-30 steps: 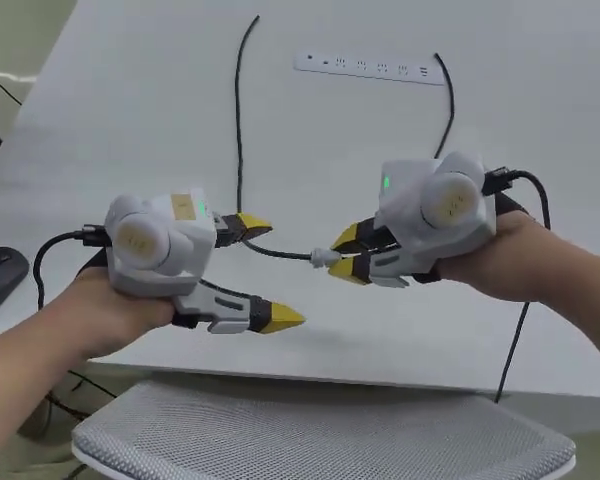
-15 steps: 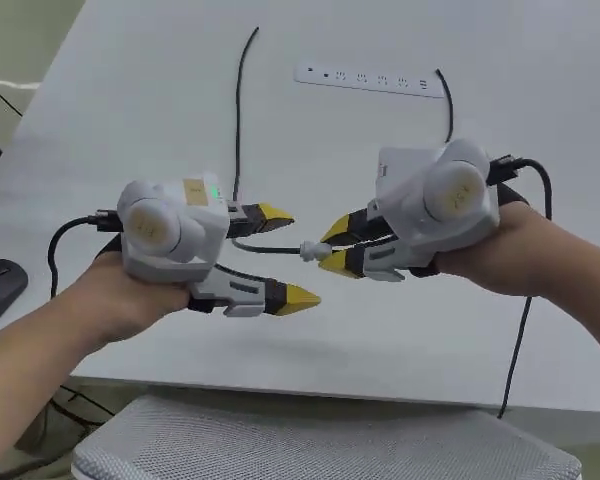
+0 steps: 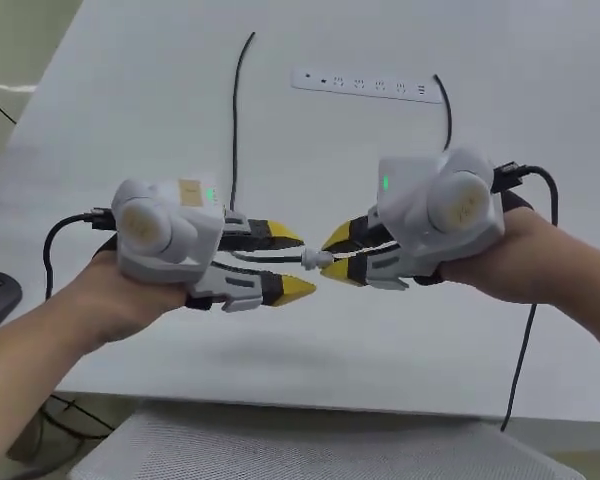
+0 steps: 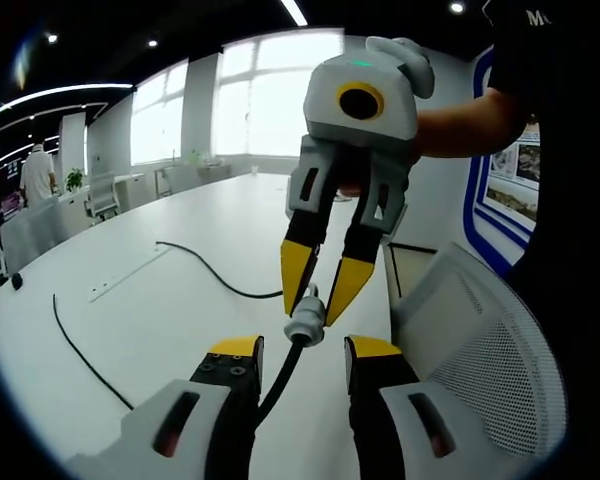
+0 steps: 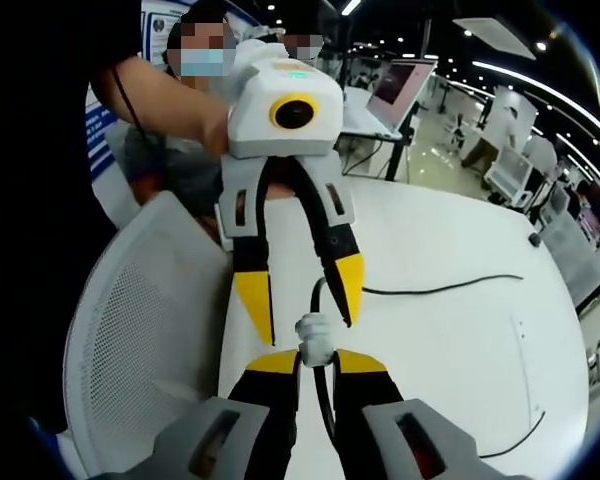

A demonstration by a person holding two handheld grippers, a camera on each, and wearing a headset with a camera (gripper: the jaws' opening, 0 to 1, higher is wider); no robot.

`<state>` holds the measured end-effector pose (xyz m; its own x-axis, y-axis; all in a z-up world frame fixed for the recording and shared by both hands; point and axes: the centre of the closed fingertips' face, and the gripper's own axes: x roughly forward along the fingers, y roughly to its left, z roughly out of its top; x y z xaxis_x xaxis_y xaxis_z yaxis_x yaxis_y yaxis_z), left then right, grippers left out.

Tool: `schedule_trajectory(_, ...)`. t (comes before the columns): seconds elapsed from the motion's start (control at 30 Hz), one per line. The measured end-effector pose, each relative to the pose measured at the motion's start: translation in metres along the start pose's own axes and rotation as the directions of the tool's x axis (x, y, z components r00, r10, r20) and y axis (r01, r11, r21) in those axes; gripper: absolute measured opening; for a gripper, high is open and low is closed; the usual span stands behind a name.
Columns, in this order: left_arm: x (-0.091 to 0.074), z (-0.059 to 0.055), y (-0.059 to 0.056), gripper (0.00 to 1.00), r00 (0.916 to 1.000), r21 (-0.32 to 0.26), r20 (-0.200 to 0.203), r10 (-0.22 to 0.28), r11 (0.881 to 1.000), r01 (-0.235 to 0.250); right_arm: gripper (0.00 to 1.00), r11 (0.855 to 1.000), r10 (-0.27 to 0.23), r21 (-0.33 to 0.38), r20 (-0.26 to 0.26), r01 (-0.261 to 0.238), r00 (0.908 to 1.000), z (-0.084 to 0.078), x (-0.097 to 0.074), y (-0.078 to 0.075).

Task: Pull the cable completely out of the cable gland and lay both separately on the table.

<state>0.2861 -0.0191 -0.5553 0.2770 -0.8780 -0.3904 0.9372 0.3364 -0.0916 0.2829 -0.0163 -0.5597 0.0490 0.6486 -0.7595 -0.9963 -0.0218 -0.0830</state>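
Smooth table [image 3: 130, 100], right hand-held gripper [image 3: 332, 257] clamps round cable gland [image 3: 313, 259], left hand-held gripper [image 3: 302, 263] apart

Left gripper [image 3: 292, 262] and right gripper [image 3: 336, 255] are held level, tip to tip and nearly touching. Left jaws stand apart; right jaws are pinched together on the gland [image 3: 313, 259]. Left hand [image 3: 115, 300] and right hand [image 3: 510, 262] grip the gripper bodies from behind, forearms angling in from the lower corners.
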Motion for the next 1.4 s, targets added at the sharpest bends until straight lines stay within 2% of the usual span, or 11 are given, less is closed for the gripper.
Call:
schedule_trajectory(0.23,0.0012,-0.0001,-0.0019,0.24,0.9995,-0.037,0.013,-0.027,0.999,0.028,0.07,0.998,-0.002,-0.058,-0.002,0.002,1.0,-0.0014,0.0008,-0.0003)
schedule_trajectory(0.33,0.0017,0.002,-0.0034,0.2,0.9986,-0.058,0.031,-0.042,0.997,0.044,0.07,0.996,-0.005,-0.084,-0.002,0.005,1.0,-0.0021,0.0015,-0.0004)
schedule_trajectory(0.5,0.0019,0.0003,-0.0026,0.17,0.9985,-0.068,0.026,-0.048,0.996,0.05,0.07,0.993,-0.005,-0.119,-0.004,0.005,1.0,-0.0032,0.0024,0.0015)
schedule_trajectory(0.67,0.0025,-0.0001,-0.0026,0.17,0.9979,-0.085,0.033,-0.055,0.995,0.058,0.07,0.99,-0.012,-0.139,-0.003,0.011,0.9999,-0.0043,0.0028,0.0016)
schedule_trajectory(0.7,0.0024,0.0002,-0.0022,0.17,0.9978,-0.092,0.037,-0.055,0.994,0.058,0.07,0.987,-0.018,-0.162,-0.003,0.018,0.9998,-0.0047,0.003,0.0015)
schedule_trajectory(0.87,0.0024,-0.0002,-0.0033,0.17,0.9971,-0.117,0.043,-0.063,0.991,0.068,0.07,0.986,-0.022,-0.167,-0.003,0.021,0.9998,-0.0049,0.0035,0.0019)
schedule_trajectory(0.93,0.0018,0.0013,-0.0031,0.18,0.9962,-0.136,0.057,-0.065,0.988,0.072,0.07,0.985,-0.024,-0.169,0.002,0.024,0.9997,-0.0045,0.0035,0.0016)
schedule_trajectory(1.1,0.0011,0.0027,-0.0035,0.17,0.9957,-0.14,0.071,-0.06,0.988,0.069,0.07,0.987,-0.024,-0.159,0.016,0.026,0.9996,-0.0027,0.0016,0.002)
schedule_trajectory(1.3,-0.0002,0.0064,-0.0091,0.16,0.9943,-0.081,0.088,-0.059,0.994,0.067,0.07,0.988,-0.007,-0.156,0.051,0.015,0.9987,-0.002,-0.0024,0.0059)
schedule_trajectory(1.33,0.0001,0.0066,-0.0091,0.15,0.9944,-0.1,0.088,-0.059,0.993,0.068,0.07,0.987,-0.008,-0.159,0.051,0.016,0.9987,-0.0019,-0.0024,0.0061)
schedule_trajectory(1.4,0.0005,0.0067,-0.0097,0.15,0.9948,-0.098,0.083,-0.059,0.993,0.068,0.08,0.984,-0.013,-0.174,0.05,0.022,0.9987,-0.0018,-0.0021,0.0069)
